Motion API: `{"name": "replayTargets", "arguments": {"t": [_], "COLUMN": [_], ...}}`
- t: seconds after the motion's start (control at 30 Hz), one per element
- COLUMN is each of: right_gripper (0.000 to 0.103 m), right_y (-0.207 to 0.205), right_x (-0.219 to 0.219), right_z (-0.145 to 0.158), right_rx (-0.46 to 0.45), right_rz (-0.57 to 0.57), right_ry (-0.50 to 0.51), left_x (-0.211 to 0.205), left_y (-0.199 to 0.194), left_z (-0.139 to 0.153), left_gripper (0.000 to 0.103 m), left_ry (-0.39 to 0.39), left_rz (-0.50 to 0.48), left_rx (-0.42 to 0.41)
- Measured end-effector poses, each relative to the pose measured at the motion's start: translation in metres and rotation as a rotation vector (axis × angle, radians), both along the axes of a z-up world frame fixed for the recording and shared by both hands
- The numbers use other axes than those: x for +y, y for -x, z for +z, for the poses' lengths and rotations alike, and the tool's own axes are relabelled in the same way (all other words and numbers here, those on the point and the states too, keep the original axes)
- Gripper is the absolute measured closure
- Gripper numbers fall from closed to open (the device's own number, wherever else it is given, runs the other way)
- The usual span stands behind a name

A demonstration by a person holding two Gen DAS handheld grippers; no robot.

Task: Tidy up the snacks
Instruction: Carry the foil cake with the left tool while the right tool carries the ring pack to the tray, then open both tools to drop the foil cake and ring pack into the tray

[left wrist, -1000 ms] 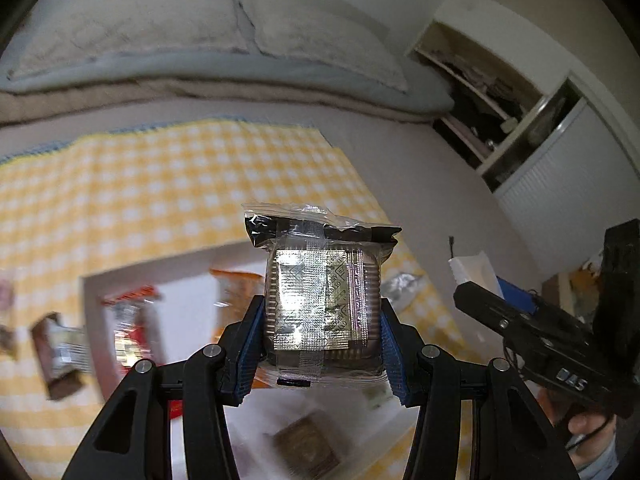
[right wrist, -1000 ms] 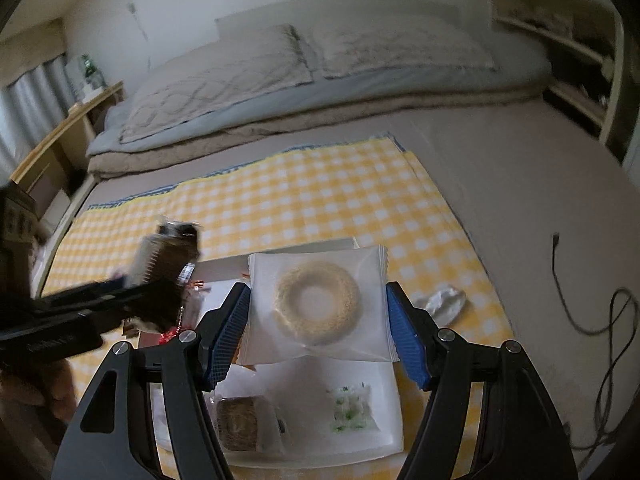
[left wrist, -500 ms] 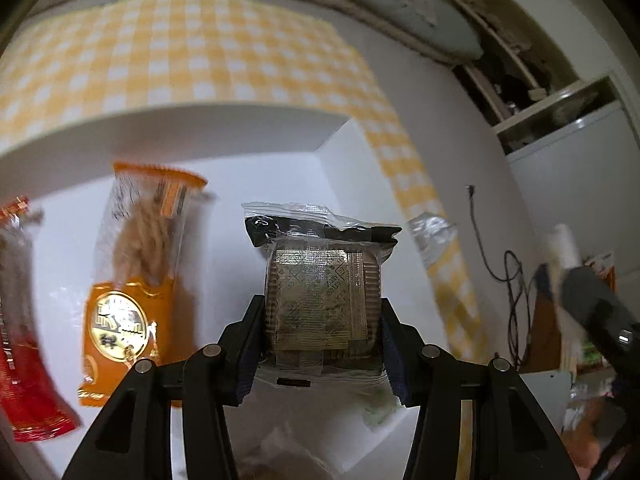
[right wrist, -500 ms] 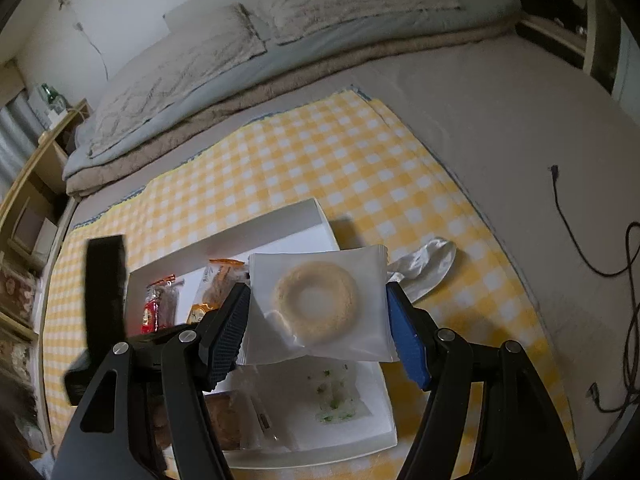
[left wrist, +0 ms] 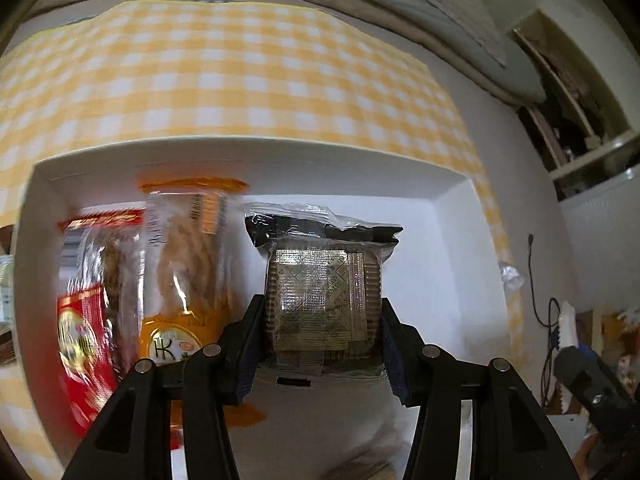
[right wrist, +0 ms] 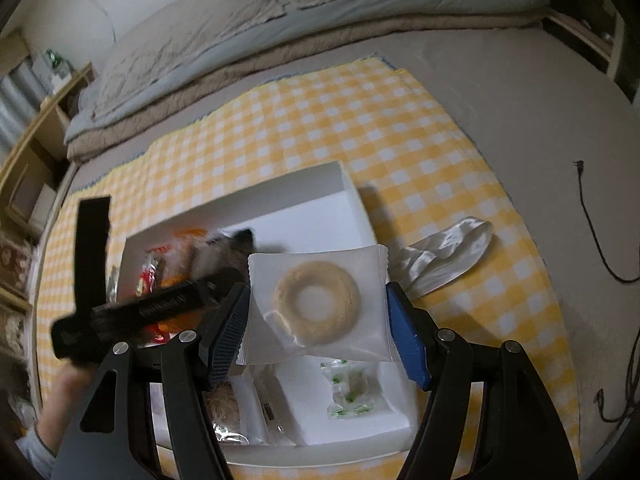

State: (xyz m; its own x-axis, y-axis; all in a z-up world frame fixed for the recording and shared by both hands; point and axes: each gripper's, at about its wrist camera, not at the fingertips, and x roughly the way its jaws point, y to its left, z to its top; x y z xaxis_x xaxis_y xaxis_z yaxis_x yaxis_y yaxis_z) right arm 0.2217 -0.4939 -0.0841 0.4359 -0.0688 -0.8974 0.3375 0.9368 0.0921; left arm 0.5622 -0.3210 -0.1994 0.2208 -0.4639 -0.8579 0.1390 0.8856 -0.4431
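Observation:
My left gripper [left wrist: 322, 320] is shut on a clear-wrapped brown square snack [left wrist: 322, 300] and holds it low inside the white box [left wrist: 452, 188], next to an orange packet [left wrist: 188, 264] and a red packet [left wrist: 92, 304]. My right gripper [right wrist: 318, 312] is shut on a clear packet with a ring-shaped cookie [right wrist: 316, 304] and holds it above the box [right wrist: 352, 204]. The left gripper also shows in the right wrist view [right wrist: 224, 248], blurred, over the box's left side. A green-speckled packet [right wrist: 348, 392] and a brown snack [right wrist: 224, 404] lie in the box's near part.
The box sits on a yellow checked cloth [right wrist: 360, 120] spread over a grey floor covering. A crumpled white wrapper [right wrist: 448, 256] lies right of the box. A black cable [right wrist: 596, 232] runs at the right. Bedding [right wrist: 280, 20] lies beyond the cloth. Shelves [left wrist: 568, 92] stand at right.
My left gripper has gone down into the box with the brown snack, beside the orange packet. My right gripper has kept hold of the ring cookie packet above the box.

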Motion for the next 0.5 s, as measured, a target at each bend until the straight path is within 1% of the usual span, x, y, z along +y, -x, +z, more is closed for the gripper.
{"name": "replayTargets", "arguments": {"t": [0.2,0.3,0.33,0.37,0.4,0.43,0.47,0.5], "right_gripper": [0.032,0.021,0.012,0.002,0.0,0.0,0.0,0.0], "right_y": [-0.014,-0.019,-0.019,-0.018,-0.018,-0.016,-0.015,-0.013], "right_x": [0.02,0.025,0.025,0.025,0.024,0.023,0.021,0.02], "right_z": [-0.006,-0.007,-0.008,-0.008,-0.008,-0.007,-0.007,-0.006], "right_rx": [0.002,0.01,0.009,0.007,0.005,0.004,0.008,0.011], "right_rz": [0.067,0.075,0.071,0.067,0.062,0.056,0.052,0.051], "right_ry": [0.004,0.029,0.033,0.031,0.029,0.032,0.036,0.039], "left_x": [0.011,0.015,0.014,0.013,0.02,0.021,0.029,0.031], "left_y": [0.001,0.015,0.015,0.015,0.016,0.017,0.025,0.028], "left_z": [0.007,0.013,0.015,0.017,0.022,0.025,0.029,0.032], "left_gripper": [0.051,0.05,0.05,0.048,0.046,0.039,0.035,0.034], "left_ry": [0.038,0.057,0.062,0.064,0.067,0.074,0.074,0.07], "left_rz": [0.023,0.007,0.004,0.006,0.006,-0.001,-0.005,-0.009], "left_rx": [0.013,0.008,0.011,0.008,0.001,-0.005,-0.01,-0.019]}}
